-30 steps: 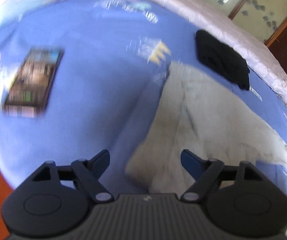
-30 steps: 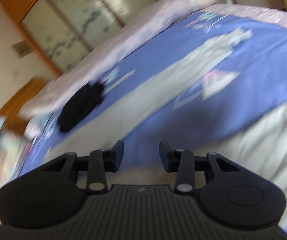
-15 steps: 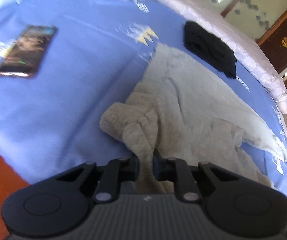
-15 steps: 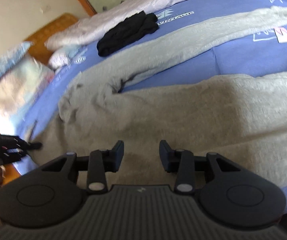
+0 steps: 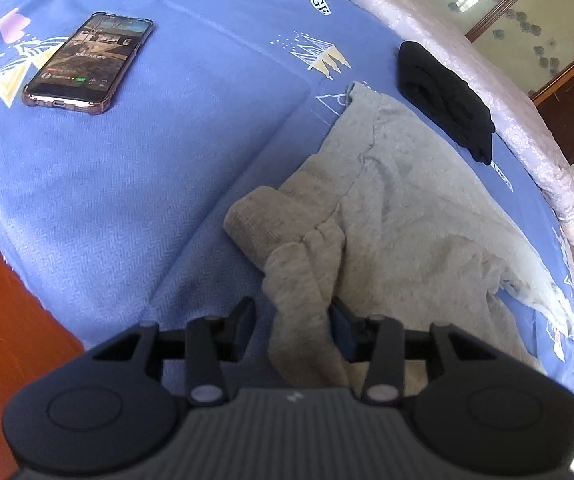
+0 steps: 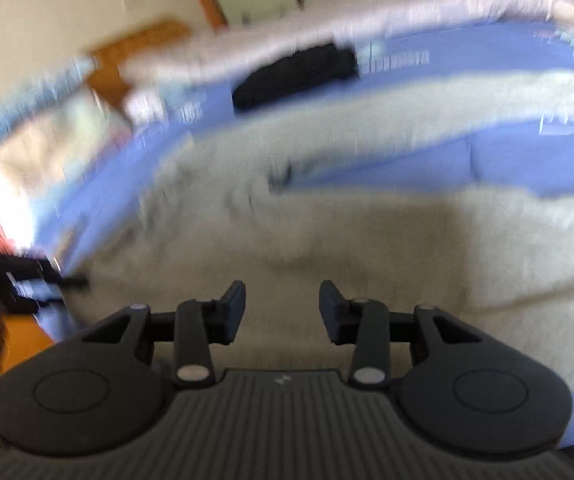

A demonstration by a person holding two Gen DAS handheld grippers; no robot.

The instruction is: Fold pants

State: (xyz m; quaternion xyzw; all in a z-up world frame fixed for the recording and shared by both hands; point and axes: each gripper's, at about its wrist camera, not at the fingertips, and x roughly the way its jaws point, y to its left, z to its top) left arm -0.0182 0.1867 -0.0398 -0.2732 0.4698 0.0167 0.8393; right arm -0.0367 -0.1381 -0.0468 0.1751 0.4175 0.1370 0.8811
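Grey pants [image 5: 407, 200] lie spread on a blue patterned bedsheet [image 5: 147, 160]. In the left wrist view their waistband corner is bunched up and drapes between the fingers of my left gripper [image 5: 293, 316], whose jaws stand apart around the fabric without pinching it. In the blurred right wrist view the pants [image 6: 367, 232] fill the middle, legs running off to the right. My right gripper [image 6: 282, 304] is open and empty just above the cloth.
A smartphone [image 5: 89, 68] lies on the sheet at the upper left. A black folded garment [image 5: 443, 96] lies beyond the pants near a pale quilt [image 5: 467, 60]. The bed's near edge drops to a wooden floor [image 5: 3, 320]. Cabinets stand behind the bed.
My left gripper closed on the waistband corner half a second ago and has now opened partly, the fabric still draped between its fingers. The right gripper has swung over the pants, staying open.
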